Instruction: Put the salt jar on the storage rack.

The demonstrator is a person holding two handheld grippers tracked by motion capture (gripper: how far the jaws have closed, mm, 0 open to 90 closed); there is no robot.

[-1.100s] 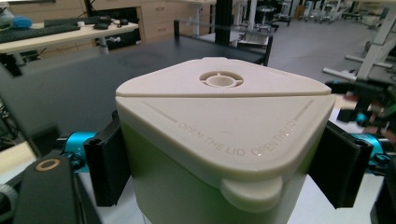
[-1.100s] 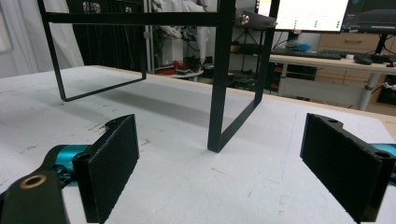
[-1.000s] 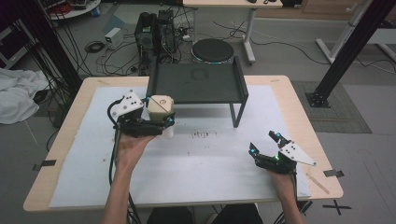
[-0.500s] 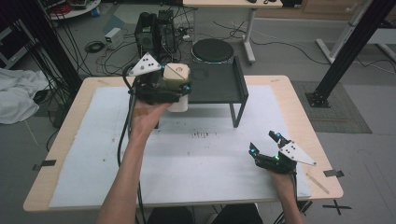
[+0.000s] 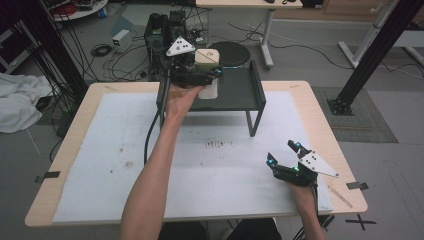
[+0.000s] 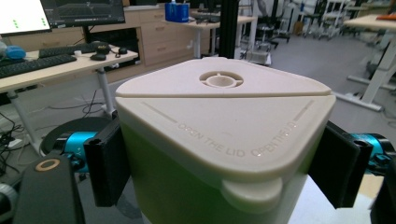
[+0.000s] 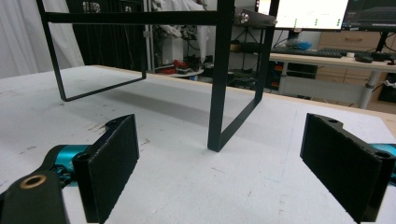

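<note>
High view: left tool (image 5: 202, 75) grips the cream-lidded container (image 5: 207, 60), held upright over the left front part of the black shelf (image 5: 240, 90), apparently above its top, not resting yet. The shelf surface lies straight below the container, so the coming move looks like a short lowering. Right tool (image 5: 285, 155) sits idle near the worktop (image 5: 100, 150) front right, well apart.

Left gripper view: jaws clamp the container (image 6: 224, 140) on both sides, lid level.

Right gripper view: jaws spread, nothing between them; shelf leg (image 7: 219, 93) ahead.
</note>
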